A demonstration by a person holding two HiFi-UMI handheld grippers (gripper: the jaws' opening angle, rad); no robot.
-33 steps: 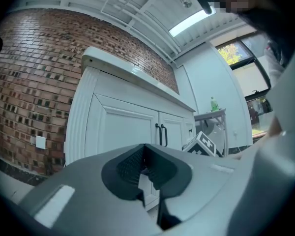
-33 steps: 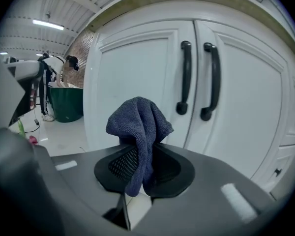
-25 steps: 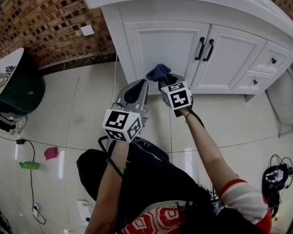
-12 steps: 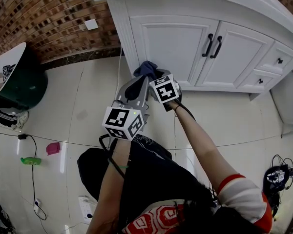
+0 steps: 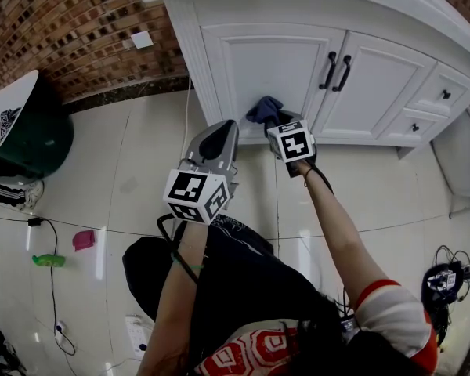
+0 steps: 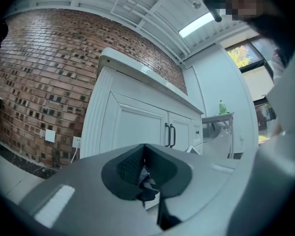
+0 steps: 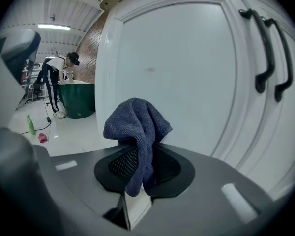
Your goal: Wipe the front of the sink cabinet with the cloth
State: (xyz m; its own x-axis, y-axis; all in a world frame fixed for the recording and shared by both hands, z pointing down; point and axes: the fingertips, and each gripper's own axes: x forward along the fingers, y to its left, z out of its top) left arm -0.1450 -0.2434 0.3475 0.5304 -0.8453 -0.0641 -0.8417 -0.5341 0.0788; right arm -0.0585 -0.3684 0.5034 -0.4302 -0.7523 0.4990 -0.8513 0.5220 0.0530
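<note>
The right arm stretched toward 12 o'clock, the right gripper point(image 5: 272, 121) with its jaws clamped on the cloth point(image 5: 263, 108) at the foot of the sink cabinet point(image 5: 266, 65) door. At its 8 o'clock, the left gripper point(image 5: 218, 136) hung with jaws together.

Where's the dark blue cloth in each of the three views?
Head view: dark blue cloth upper centre, in front of the white cabinet door.
Left gripper view: not in it.
Right gripper view: centre, held in the right gripper.
Shared landmark: the black door handles.
</note>
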